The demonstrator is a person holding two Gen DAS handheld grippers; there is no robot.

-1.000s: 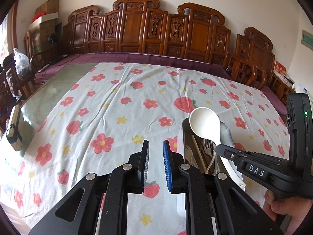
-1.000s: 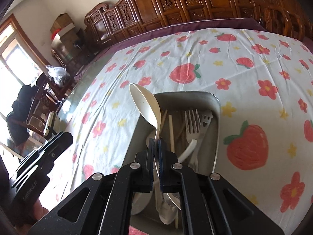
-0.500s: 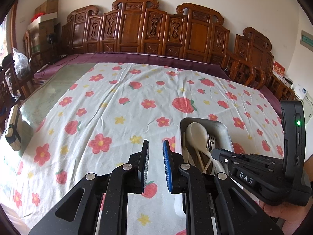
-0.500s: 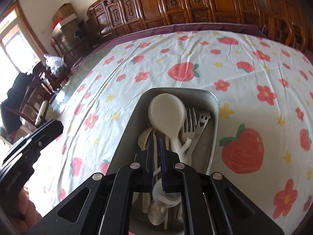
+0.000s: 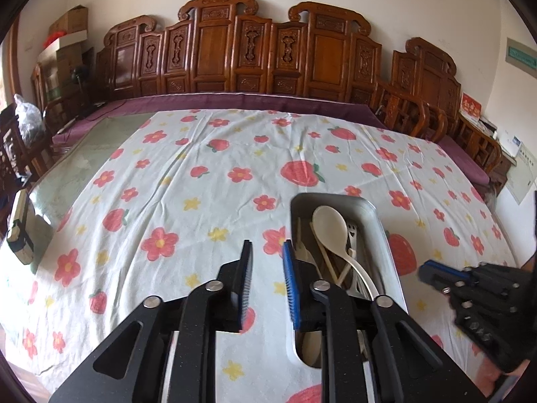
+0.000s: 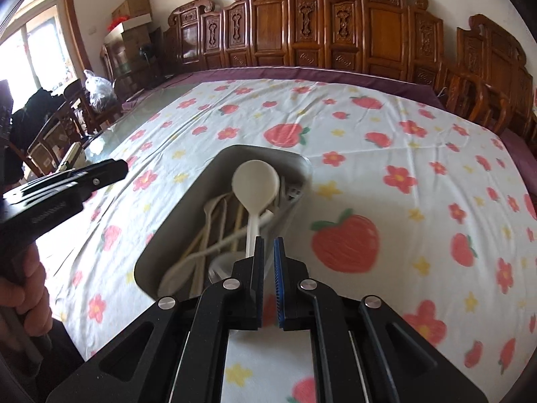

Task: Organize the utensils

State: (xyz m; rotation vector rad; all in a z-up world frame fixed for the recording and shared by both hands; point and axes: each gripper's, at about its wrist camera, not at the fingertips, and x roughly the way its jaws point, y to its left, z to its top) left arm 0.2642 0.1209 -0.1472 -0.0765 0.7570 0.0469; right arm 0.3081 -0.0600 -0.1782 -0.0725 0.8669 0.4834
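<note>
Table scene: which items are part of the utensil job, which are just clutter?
Job:
- metal tray
- white spoon in the tray
- fork and chopsticks beside it

Just lying about:
- flowered tablecloth
- carved wooden chairs
- cardboard boxes
- plastic bag

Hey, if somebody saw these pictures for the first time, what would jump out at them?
Probably the big white spoon, lying bowl-up on a pile of utensils in the metal tray near the table's front. Around it spreads the strawberry-and-flower tablecloth, with a row of carved wooden chairs along the far wall.
</note>
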